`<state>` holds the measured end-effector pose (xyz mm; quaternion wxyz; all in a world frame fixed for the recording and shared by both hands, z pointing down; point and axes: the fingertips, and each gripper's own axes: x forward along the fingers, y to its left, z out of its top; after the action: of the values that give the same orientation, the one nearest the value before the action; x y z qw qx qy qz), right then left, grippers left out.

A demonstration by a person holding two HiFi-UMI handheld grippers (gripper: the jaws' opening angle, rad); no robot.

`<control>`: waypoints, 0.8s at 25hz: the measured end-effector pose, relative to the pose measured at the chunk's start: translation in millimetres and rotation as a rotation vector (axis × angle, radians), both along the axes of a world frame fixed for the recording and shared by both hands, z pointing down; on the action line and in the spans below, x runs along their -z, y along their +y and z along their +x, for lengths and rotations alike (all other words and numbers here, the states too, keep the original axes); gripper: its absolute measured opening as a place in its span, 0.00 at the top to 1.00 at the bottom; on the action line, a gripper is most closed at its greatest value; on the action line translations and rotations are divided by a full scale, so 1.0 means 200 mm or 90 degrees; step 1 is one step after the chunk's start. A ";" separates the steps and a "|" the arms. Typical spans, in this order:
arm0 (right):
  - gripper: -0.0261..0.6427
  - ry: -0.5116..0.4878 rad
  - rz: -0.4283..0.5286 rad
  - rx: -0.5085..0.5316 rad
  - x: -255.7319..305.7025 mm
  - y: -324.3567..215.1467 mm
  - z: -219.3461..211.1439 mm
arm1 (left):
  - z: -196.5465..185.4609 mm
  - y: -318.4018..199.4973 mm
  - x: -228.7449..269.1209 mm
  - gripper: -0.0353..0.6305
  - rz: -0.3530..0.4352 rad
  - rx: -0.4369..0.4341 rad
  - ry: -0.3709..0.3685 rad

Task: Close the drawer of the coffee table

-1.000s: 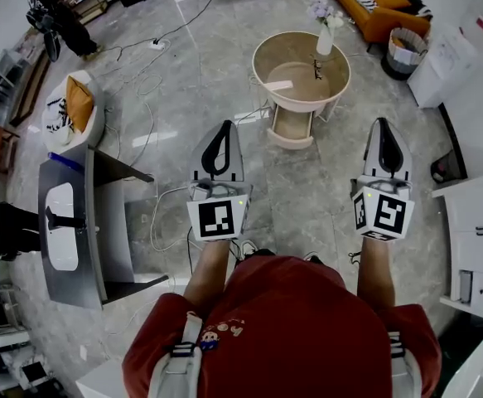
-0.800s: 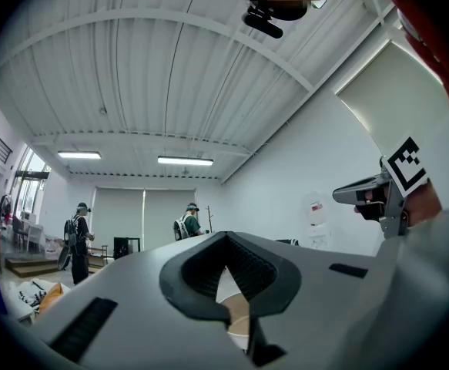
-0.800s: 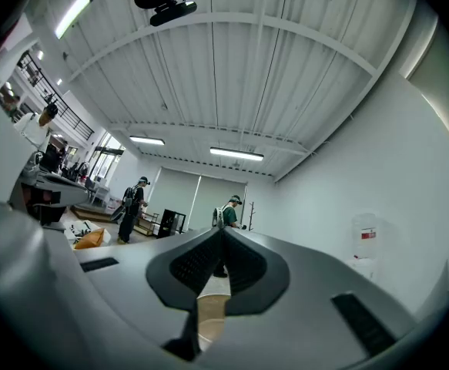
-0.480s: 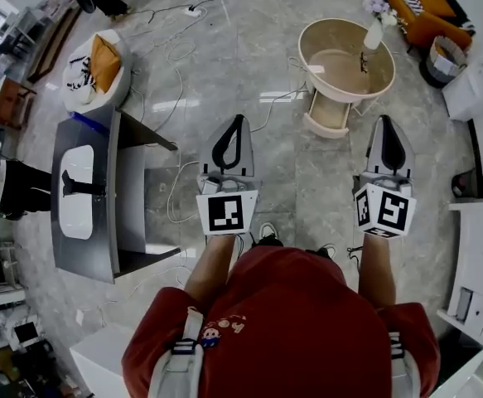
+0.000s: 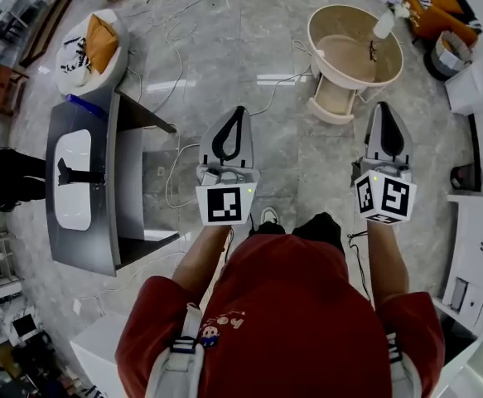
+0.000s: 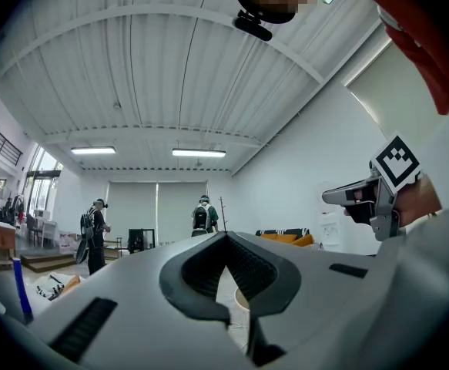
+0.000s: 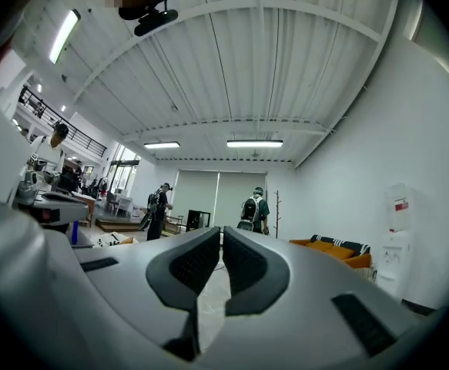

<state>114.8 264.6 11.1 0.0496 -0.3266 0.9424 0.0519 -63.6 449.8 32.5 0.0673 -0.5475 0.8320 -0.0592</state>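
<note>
**A:** Where is the drawer?

**B:** The drawer [image 5: 334,102] is pulled out from under the coffee table [image 5: 314,46], on the side facing the person.

**A:** And the grippers?

**B:** Both are well short of the coffee table and point toward it. The left gripper [image 5: 239,113] and the right gripper [image 5: 383,109] each have their jaws pressed together on nothing, likely because pushing a drawer front needs no grip.

Two grippers [image 5: 239,110] [image 5: 382,106], one coffee table [image 5: 312,33], one drawer [image 5: 330,114]
</note>
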 end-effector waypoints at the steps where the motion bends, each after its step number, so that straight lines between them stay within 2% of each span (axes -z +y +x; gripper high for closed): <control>1: 0.92 0.002 0.001 -0.002 0.00 0.00 -0.01 | -0.01 -0.01 -0.01 0.93 -0.001 -0.005 -0.004; 7: 0.92 0.010 0.018 0.014 -0.09 -0.03 -0.04 | 0.01 -0.16 -0.06 0.93 0.009 -0.026 -0.032; 10: 0.92 0.011 0.011 0.004 -0.16 -0.14 -0.03 | 0.01 -0.29 -0.10 0.93 0.008 -0.027 -0.022; 14: 0.92 0.035 0.021 0.002 -0.24 -0.33 -0.03 | 0.00 -0.52 -0.10 0.93 0.076 -0.046 0.017; 20: 0.92 0.027 -0.004 -0.015 -0.28 -0.71 -0.04 | -0.03 -0.94 -0.12 0.93 0.061 -0.058 0.023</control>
<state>106.3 122.9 66.9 0.0277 -0.3369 0.9394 0.0569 -70.2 262.4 56.9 0.0807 -0.5823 0.8090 -0.0062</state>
